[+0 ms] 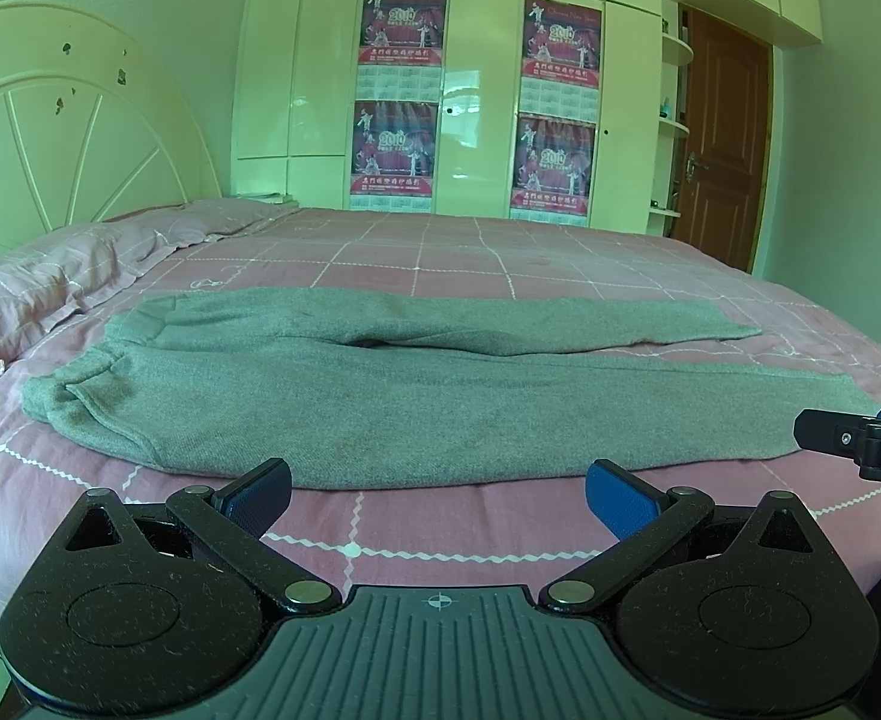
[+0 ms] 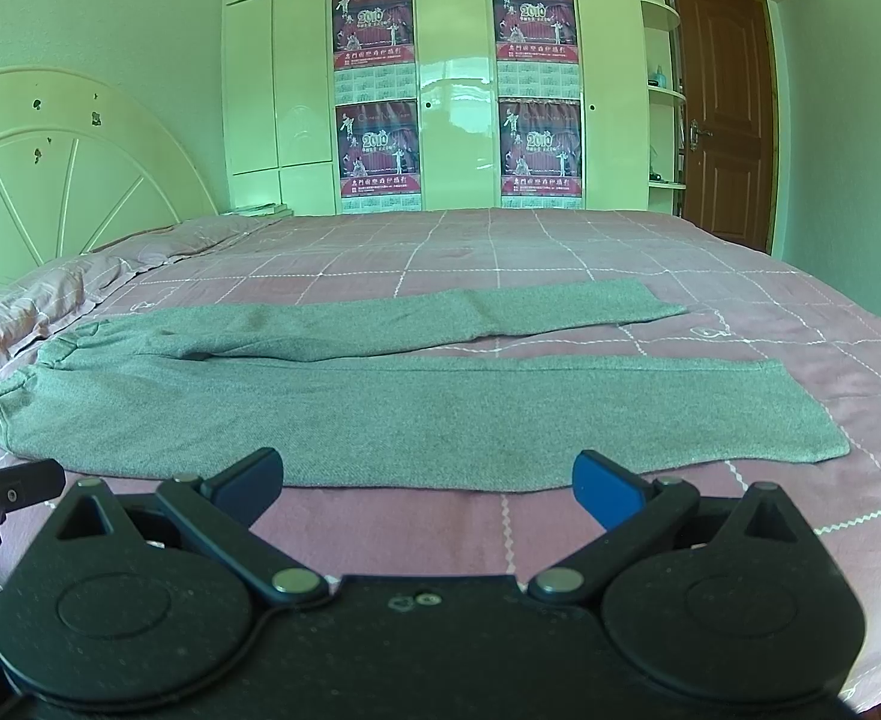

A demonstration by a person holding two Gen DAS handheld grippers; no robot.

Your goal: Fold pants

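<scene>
Both your grippers hang spread and empty at the bed's near edge, pants laid out just ahead.

Your left gripper [image 1: 437, 495] has its 2 blue-padded fingers [image 1: 617, 501] released wide over the pink checked bedsheet [image 1: 440, 522]; your right gripper [image 2: 428, 483] is spread the same, holding nothing. Just beyond both sets of fingertips lie the grey pants [image 2: 296, 414], flat and unfolded, waistband to the left of the fingers, 2 legs running right, the farther leg angled away. Left of them sits a pink pillow [image 1: 38, 288]. Far beyond stand a cream headboard [image 1: 62, 132], a wardrobe [image 2: 452, 84] with 4 posters, and a brown door [image 2: 722, 102].
</scene>
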